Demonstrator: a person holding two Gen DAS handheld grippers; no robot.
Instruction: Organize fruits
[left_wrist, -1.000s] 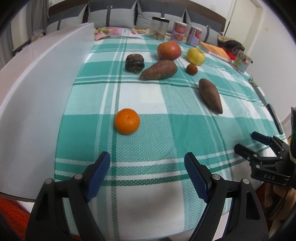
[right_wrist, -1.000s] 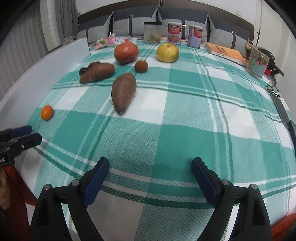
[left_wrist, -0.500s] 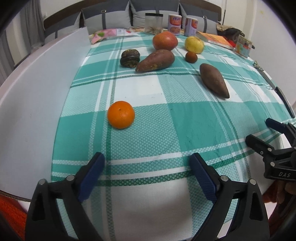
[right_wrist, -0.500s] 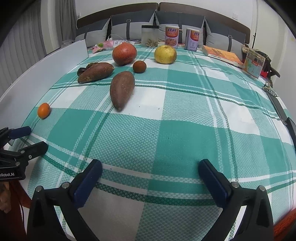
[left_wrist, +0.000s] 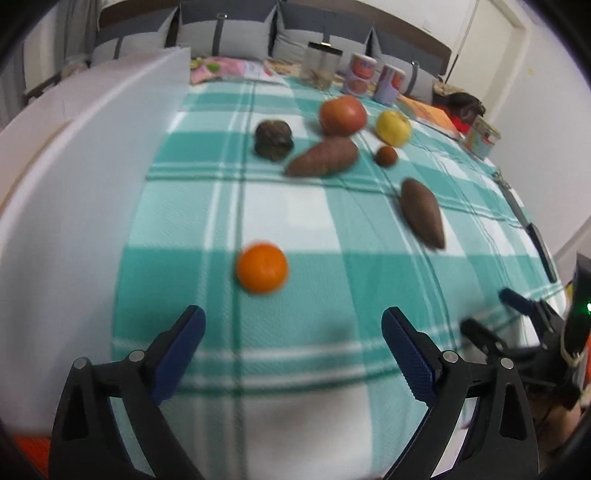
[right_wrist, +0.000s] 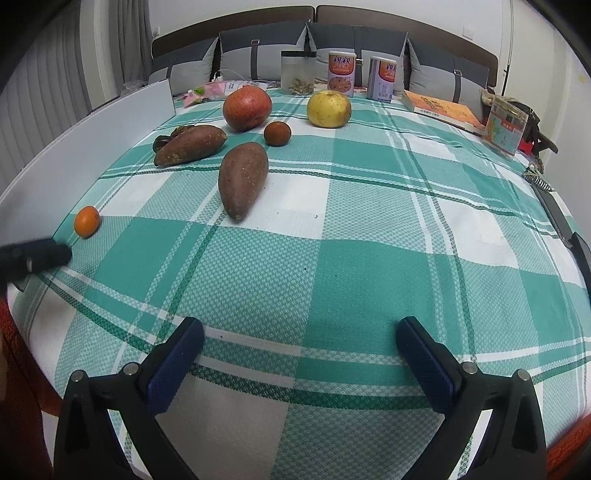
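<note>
On the green-and-white checked cloth (right_wrist: 369, 266) lay two brown sweet potatoes (right_wrist: 242, 179), one small orange (left_wrist: 262, 267) near-left, and, farther back, one red round fruit (right_wrist: 246, 107) and one yellow apple (right_wrist: 328, 109). Both the left gripper (left_wrist: 293, 334) and right gripper (right_wrist: 300, 345) stood wide, grasping nothing.

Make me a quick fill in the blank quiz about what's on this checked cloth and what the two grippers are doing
The fruit nearest the left gripper is the ____.
Between its fingers the right gripper holds ____.
The number of sweet potatoes on the cloth is ____.
The yellow fruit lies in front of two ____.

Missing: orange; nothing; two; cans
</note>
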